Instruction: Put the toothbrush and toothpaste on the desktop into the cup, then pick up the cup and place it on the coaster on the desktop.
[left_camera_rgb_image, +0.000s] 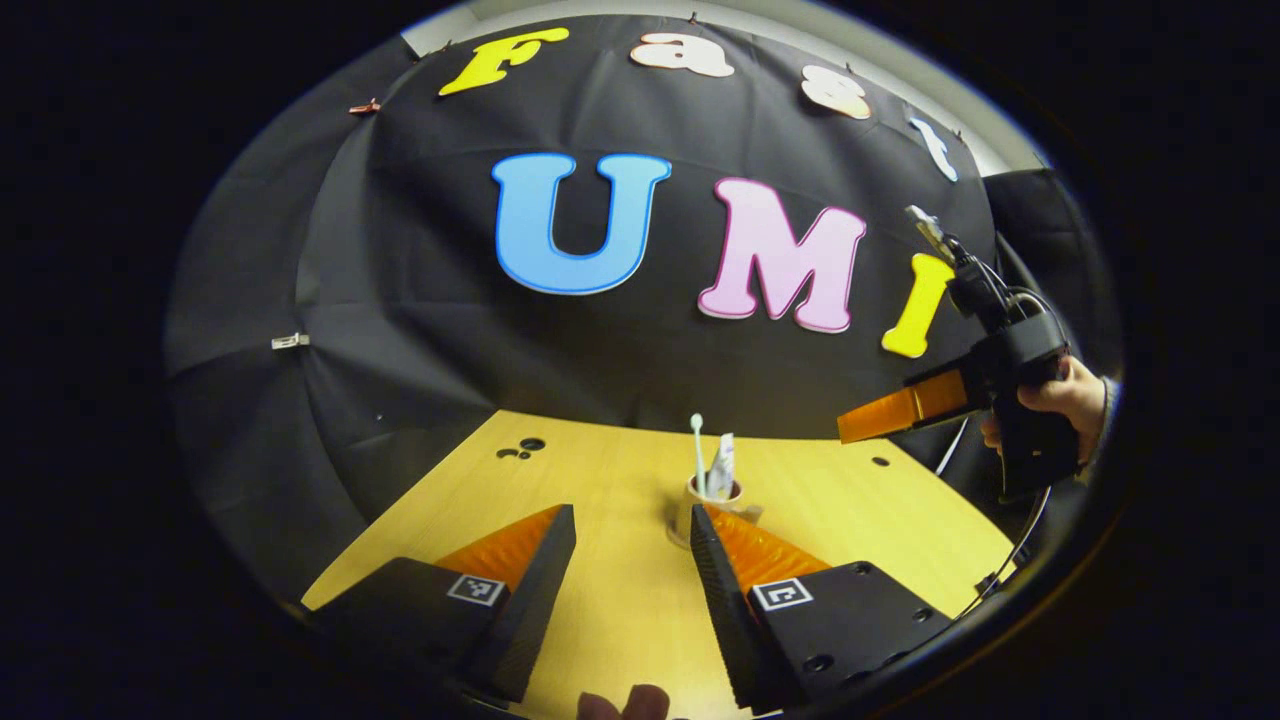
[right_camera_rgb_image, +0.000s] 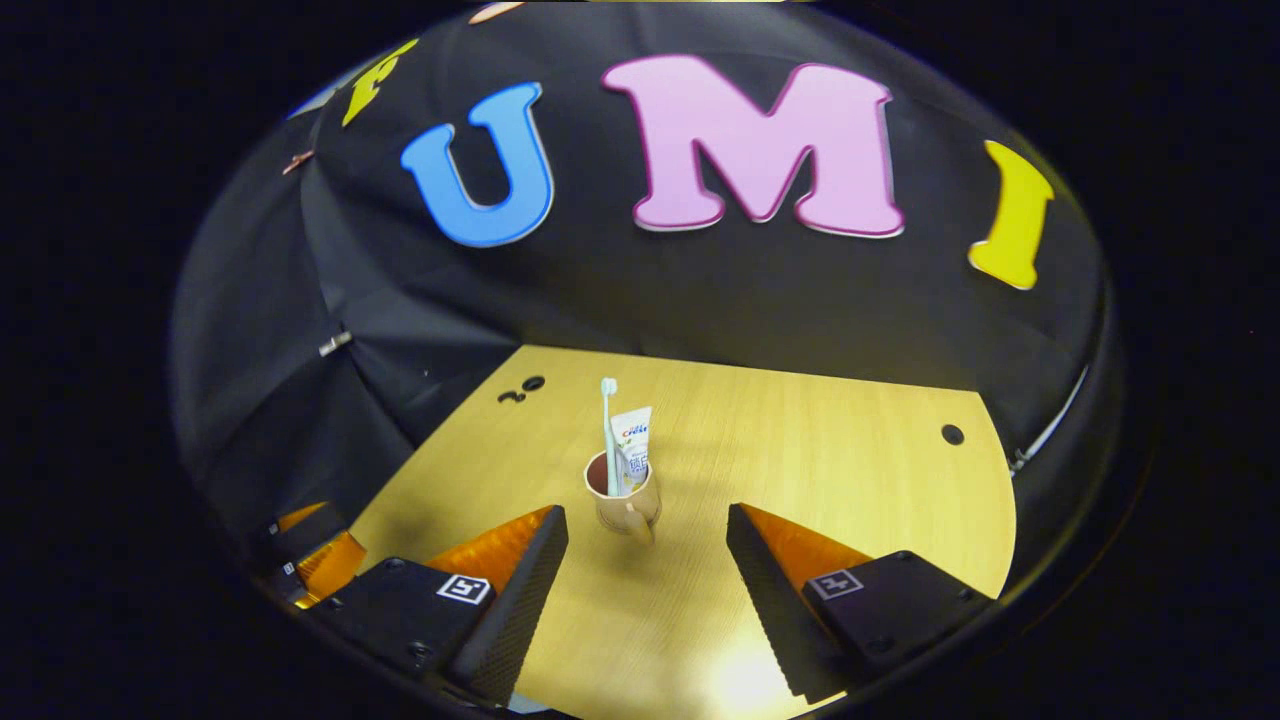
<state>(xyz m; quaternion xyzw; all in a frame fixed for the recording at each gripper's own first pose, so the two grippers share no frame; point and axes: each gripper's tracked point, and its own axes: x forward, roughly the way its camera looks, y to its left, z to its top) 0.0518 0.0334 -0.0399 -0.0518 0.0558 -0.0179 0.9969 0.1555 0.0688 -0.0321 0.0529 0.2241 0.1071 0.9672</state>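
Both grippers, left and right, are hanging wide open and empty, since the cup is already holding toothbrush and toothpaste mid-desktop, awaiting my lift.

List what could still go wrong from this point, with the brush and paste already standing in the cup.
1. The toothbrush and toothpaste stand tall above the cup rim; a tilted lift could tip them out.
2. Both the left gripper and the right gripper are open and short of the cup; a finger closing off-centre might knock it over on the desktop.
3. I cannot make out a coaster, so placement may need searching.
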